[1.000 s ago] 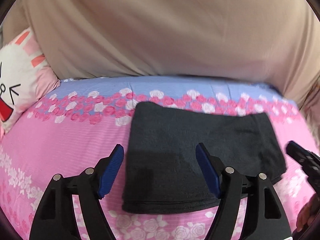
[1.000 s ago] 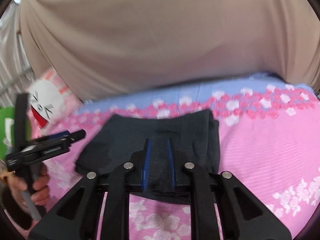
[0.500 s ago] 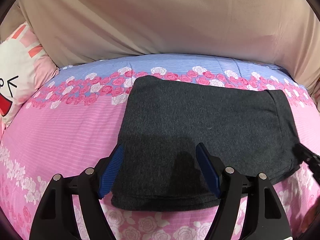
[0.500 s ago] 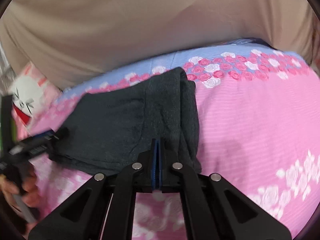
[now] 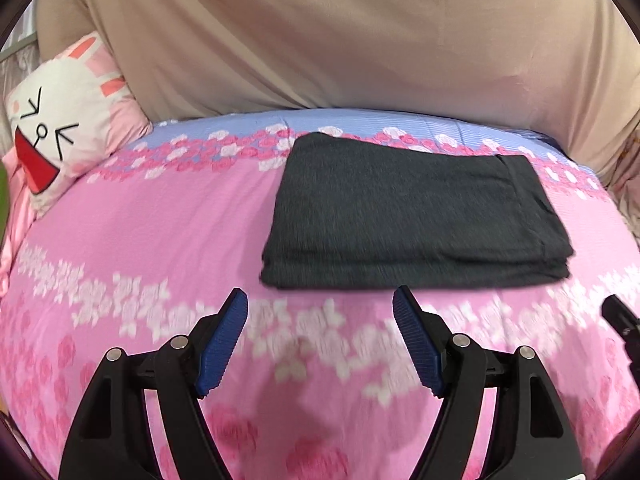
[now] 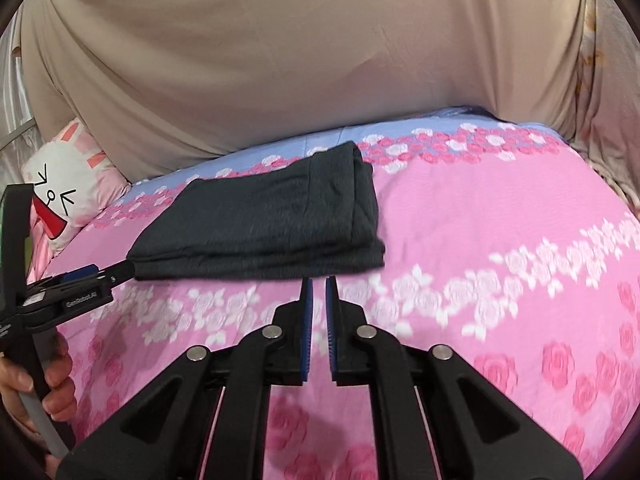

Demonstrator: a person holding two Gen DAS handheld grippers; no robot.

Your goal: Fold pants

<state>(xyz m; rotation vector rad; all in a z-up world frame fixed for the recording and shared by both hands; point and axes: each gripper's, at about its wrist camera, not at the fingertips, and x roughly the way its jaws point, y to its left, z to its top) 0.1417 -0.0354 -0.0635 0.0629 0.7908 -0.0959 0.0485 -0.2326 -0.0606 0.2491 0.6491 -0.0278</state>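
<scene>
The dark grey pants [image 5: 412,208] lie folded in a flat rectangle on the pink floral bed sheet [image 5: 160,240]; they also show in the right wrist view [image 6: 272,216]. My left gripper [image 5: 320,304] is open and empty, just short of the fold's near edge. My right gripper [image 6: 317,282] has its jaws a narrow slit apart, with nothing between them, just before the fold's near right edge. The left gripper also shows at the left of the right wrist view [image 6: 96,280], near the fold's left corner.
A white and pink cartoon rabbit pillow [image 5: 64,128] lies at the far left of the bed. A beige cloth [image 5: 320,32] hangs behind the bed. A blue strip of sheet [image 5: 360,124] runs along the far edge.
Both grippers have pulled back from the pants toward the near side of the bed. The right gripper was shut over the fold and now stands off it, slightly parted.
</scene>
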